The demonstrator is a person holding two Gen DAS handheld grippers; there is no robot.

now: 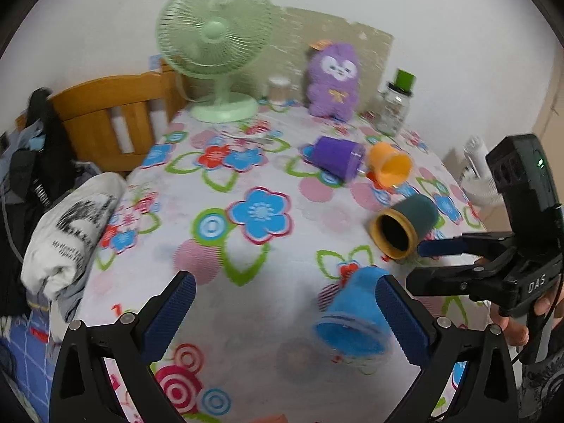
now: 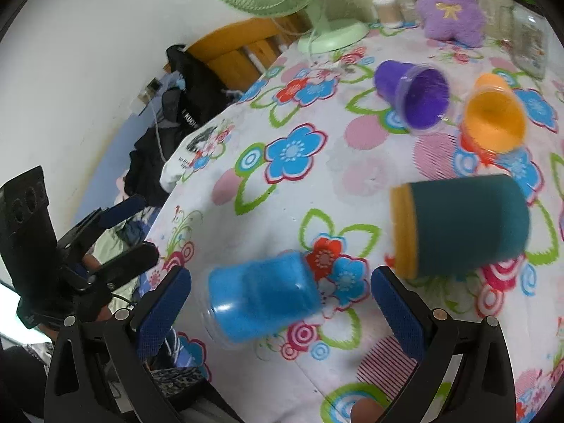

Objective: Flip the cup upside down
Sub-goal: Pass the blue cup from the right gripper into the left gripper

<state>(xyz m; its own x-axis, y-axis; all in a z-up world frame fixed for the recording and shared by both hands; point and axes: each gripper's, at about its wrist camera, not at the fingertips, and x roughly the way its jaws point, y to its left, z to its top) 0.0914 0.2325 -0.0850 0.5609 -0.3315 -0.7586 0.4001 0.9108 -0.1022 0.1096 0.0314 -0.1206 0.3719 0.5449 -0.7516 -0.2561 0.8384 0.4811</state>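
A blue cup [image 1: 354, 313] lies on its side on the flowered tablecloth [image 1: 246, 299], blurred, close to the right finger of my open left gripper [image 1: 285, 312]. In the right wrist view the blue cup [image 2: 262, 296] lies between the fingers of my open right gripper [image 2: 280, 305], touching neither. A dark green cup with a yellow rim [image 1: 405, 225] [image 2: 461, 227] lies on its side beyond it. A purple cup [image 1: 338, 157] [image 2: 414, 97] and an orange cup [image 1: 389, 165] [image 2: 493, 120] lie on their sides farther back.
A green fan [image 1: 215, 46], a purple plush toy [image 1: 333, 81], a glass jar with a green lid [image 1: 394, 105] and a small container [image 1: 278, 88] stand at the table's far edge. A wooden chair [image 1: 109, 120] and clothes [image 1: 67, 232] are at the left.
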